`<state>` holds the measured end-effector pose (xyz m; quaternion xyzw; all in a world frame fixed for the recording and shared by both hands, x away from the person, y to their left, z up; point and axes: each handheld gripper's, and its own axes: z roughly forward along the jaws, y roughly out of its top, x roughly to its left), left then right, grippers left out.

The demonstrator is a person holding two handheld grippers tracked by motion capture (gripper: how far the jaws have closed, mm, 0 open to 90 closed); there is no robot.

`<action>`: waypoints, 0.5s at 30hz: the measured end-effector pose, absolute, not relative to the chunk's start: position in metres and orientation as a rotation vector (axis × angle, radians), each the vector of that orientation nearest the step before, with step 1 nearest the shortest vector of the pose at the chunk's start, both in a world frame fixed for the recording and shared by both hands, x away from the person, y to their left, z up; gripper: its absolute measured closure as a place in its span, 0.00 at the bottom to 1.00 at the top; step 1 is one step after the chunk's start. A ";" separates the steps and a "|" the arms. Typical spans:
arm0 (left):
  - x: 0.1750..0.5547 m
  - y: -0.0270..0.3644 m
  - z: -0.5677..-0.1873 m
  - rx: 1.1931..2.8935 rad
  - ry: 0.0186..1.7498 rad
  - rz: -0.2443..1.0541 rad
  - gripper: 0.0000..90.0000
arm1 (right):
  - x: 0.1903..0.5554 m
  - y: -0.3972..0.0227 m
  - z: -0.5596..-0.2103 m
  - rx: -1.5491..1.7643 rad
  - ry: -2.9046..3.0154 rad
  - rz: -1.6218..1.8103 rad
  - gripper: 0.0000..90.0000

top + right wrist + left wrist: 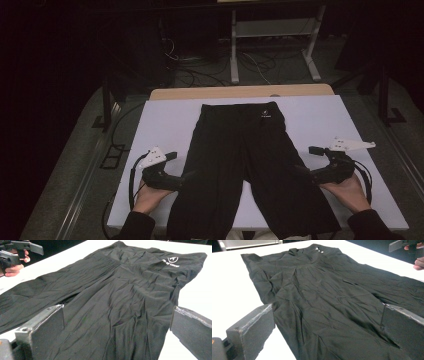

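On the table, garment position: the black shorts lie flat at the centre, waistband toward the far edge, both legs running to the near edge.
Garment condition: spread in one layer, lightly creased; a white logo sits on the waistband. This layout probably prepares the shorts for folding, since both outer seams are reachable.
Left gripper position: the left gripper rests at the outer edge of the shorts' left leg, aimed inward across the fabric.
Right gripper position: the right gripper rests at the outer edge of the shorts' right leg, mirrored against the left one.
Reason for hold: the symmetric stance on both sides of the shorts suggests a two-handed pick-up of the leg edges.
Left gripper state: jaws spread wide, released; the leg fabric lies between and beyond them, with no clamp on it.
Right gripper state: jaws likewise fully apart, nothing gripped; whether the lower edges brush the shorts cannot be told.
Hands: one hand under each gripper, near the shorts' hem.
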<state>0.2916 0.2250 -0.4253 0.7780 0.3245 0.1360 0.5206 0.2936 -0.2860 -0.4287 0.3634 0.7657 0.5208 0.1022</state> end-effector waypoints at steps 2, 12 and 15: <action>0.292 0.225 -0.425 1.863 0.780 0.326 0.00 | 0.293 -0.285 -0.429 1.069 2.263 1.533 0.00; 0.289 0.224 -0.426 1.868 0.791 0.325 0.00 | 0.288 -0.281 -0.425 1.065 2.254 1.499 0.00; 0.288 0.225 -0.426 1.867 0.797 0.326 0.00 | 0.286 -0.278 -0.422 1.052 2.264 1.490 0.00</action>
